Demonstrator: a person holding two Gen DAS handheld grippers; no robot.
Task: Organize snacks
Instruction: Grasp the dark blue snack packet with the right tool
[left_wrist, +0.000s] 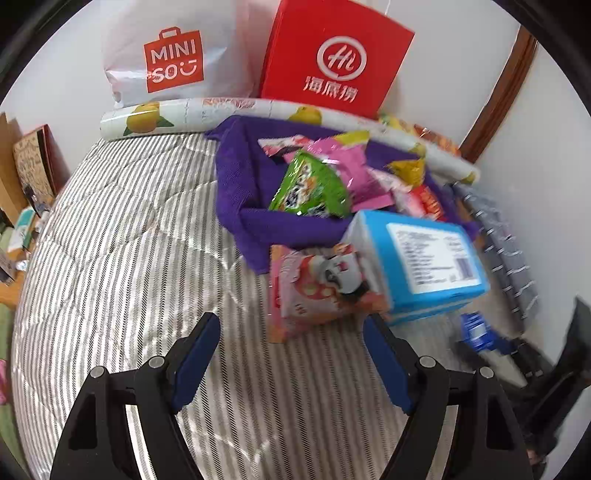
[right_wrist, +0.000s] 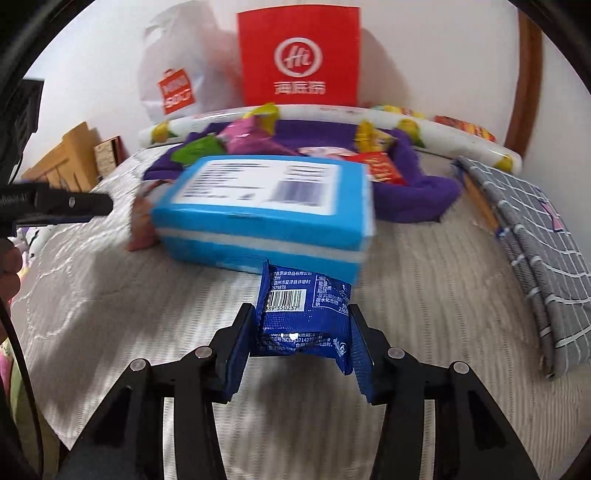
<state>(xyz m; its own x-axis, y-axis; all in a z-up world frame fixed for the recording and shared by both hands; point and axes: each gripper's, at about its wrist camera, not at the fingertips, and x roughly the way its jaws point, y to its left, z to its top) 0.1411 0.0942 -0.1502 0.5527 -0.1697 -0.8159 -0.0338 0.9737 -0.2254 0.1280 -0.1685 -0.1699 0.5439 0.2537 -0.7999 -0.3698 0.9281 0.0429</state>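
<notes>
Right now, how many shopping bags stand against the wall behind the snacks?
2: the white Miniso bag on the left and the red Haidilao bag right beside it. Others may be hidden out of frame.

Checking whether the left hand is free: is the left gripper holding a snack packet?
No. In the left wrist view the left gripper stands open over the striped bedcover, with nothing between its blue pads.

Striped quilt covers the bed. Against the wall: white Miniso bag beside red paper bag. Fruit-print roll lies before them. Grey checked cloth folded (right edge).
</notes>
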